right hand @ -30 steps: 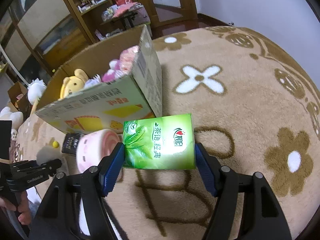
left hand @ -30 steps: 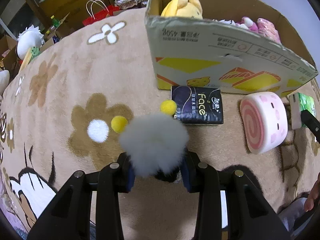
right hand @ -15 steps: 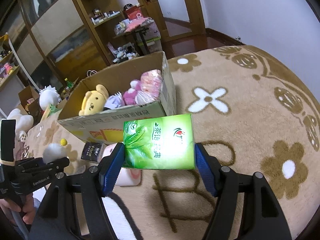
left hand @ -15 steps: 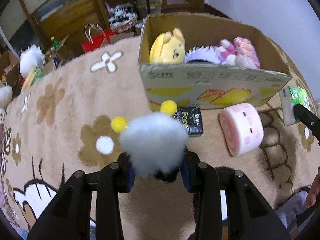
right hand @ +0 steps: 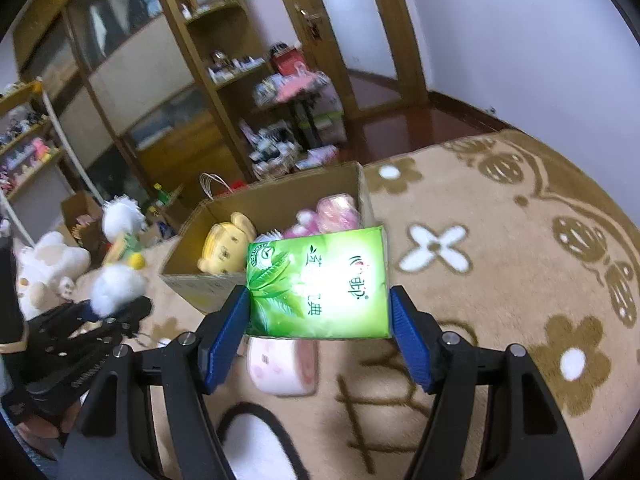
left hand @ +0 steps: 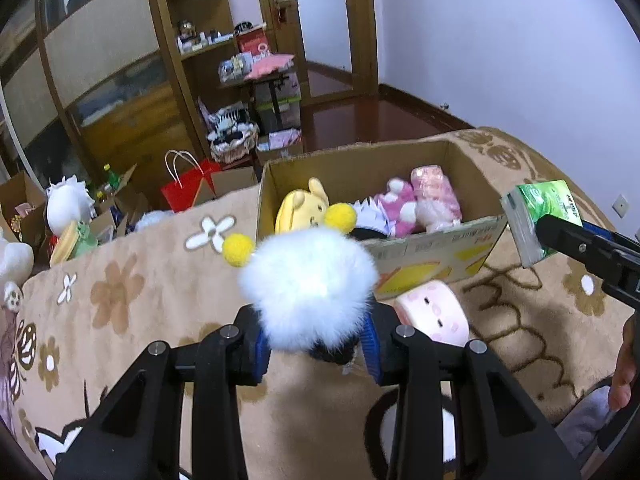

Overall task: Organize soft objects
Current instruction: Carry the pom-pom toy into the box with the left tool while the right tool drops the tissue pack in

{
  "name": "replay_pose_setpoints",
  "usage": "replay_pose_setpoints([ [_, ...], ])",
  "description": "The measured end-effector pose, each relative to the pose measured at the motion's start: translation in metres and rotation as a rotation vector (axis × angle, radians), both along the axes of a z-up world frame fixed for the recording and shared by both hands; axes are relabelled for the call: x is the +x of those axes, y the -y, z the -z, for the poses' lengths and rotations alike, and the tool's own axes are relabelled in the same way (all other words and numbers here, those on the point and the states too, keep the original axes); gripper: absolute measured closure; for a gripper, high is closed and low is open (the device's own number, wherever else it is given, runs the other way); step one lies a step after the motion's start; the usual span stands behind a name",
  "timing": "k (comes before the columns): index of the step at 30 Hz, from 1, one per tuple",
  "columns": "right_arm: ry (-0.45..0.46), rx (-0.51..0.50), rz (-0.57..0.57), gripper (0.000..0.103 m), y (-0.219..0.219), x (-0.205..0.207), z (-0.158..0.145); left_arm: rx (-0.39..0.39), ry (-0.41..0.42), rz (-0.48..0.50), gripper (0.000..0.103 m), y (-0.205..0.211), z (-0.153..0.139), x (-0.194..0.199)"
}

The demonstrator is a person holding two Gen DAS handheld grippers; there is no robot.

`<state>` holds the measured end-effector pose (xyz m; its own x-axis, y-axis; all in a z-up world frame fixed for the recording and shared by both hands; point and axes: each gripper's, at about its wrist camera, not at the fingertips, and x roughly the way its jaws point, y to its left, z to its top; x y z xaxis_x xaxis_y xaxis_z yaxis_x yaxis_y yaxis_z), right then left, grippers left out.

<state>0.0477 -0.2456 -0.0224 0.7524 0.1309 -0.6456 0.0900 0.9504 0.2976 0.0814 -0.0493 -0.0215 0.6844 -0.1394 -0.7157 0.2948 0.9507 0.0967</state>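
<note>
Fluff first: a round white furry pompom toy with two small yellow balls on top [left hand: 310,284] sits pinched between the blue-padded fingers of the left gripper [left hand: 314,350], squeezed tight at its base and held in the air. Beside it, the right gripper [right hand: 320,320] clamps a green plastic-wrapped pack of tissues [right hand: 318,282] by its two short sides, its fingers set wide to span the pack.

A second ago both loads hung low over the beige flower-patterned plush carpet [left hand: 132,280], with the near wall of the open brown cardboard box [left hand: 440,248] looming above them. Now both have come up, and each camera looks over that wall into the box, where a yellow plush bear [left hand: 302,208] and a pink plush toy [left hand: 420,200] already lie. The grips themselves have not changed.

That lift likely clears the rim, so the carry to the box seems well under way; what remains, by my reading, is to move forward over the opening and let go. A pink-and-white roll-cake-shaped cushion [left hand: 432,312] lies on the carpet just in front of the box, not yet collected.
</note>
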Motion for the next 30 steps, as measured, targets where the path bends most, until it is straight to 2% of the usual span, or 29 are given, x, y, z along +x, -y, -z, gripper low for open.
replay_pose_setpoints([
  [4,0.049,-0.004,-0.002,0.029,-0.004,-0.001,-0.015,0.003,0.052,-0.013,0.068,-0.001,-0.013,0.002],
  [9,0.103,-0.015,-0.007,0.029,-0.009,-0.002,-0.033,-0.05,0.119,-0.007,0.068,-0.003,-0.036,0.007],
  [16,0.173,-0.063,-0.014,0.029,-0.012,0.002,-0.057,-0.05,0.235,0.006,0.068,0.003,-0.063,0.01],
  [30,0.224,-0.129,-0.031,0.029,-0.02,0.027,-0.067,-0.062,0.325,-0.022,0.067,0.008,-0.078,0.038],
])
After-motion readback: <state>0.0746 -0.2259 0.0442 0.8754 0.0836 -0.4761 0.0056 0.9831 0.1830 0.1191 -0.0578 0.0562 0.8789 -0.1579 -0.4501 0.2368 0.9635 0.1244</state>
